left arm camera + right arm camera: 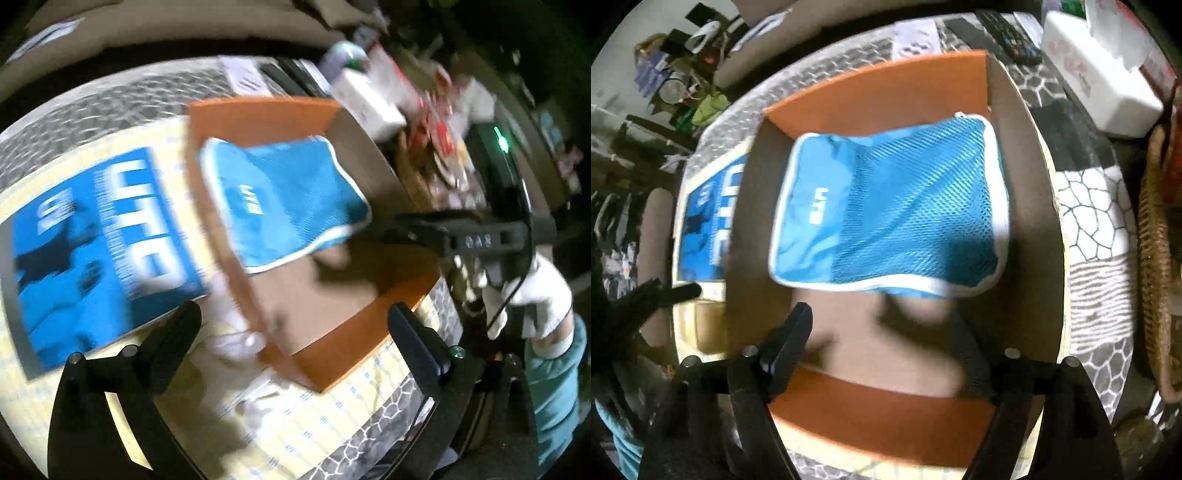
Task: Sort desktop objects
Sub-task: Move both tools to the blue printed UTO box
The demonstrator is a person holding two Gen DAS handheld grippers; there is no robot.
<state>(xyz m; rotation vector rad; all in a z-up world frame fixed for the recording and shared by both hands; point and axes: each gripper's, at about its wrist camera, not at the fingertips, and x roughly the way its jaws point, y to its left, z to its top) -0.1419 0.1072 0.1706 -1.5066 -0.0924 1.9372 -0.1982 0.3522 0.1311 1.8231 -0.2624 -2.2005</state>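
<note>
A blue mesh pouch (886,210) with white trim lies in the far half of an open orange cardboard box (886,88). The pouch also shows in the left wrist view (280,199), leaning on the box's far-left wall (258,118). My right gripper (882,325) hangs open over the box's near part, just short of the pouch; in the left wrist view it reaches in from the right (373,230). My left gripper (291,317) is open and empty above the box's near-left wall. A blue booklet (99,236) lies on the table left of the box.
White crumpled plastic (251,343) lies by the box's near corner. A white tissue box (1097,70), remote controls (1008,33) and a wicker basket (1156,251) stand at the right. The table (1097,229) has a grey-and-white patterned cloth.
</note>
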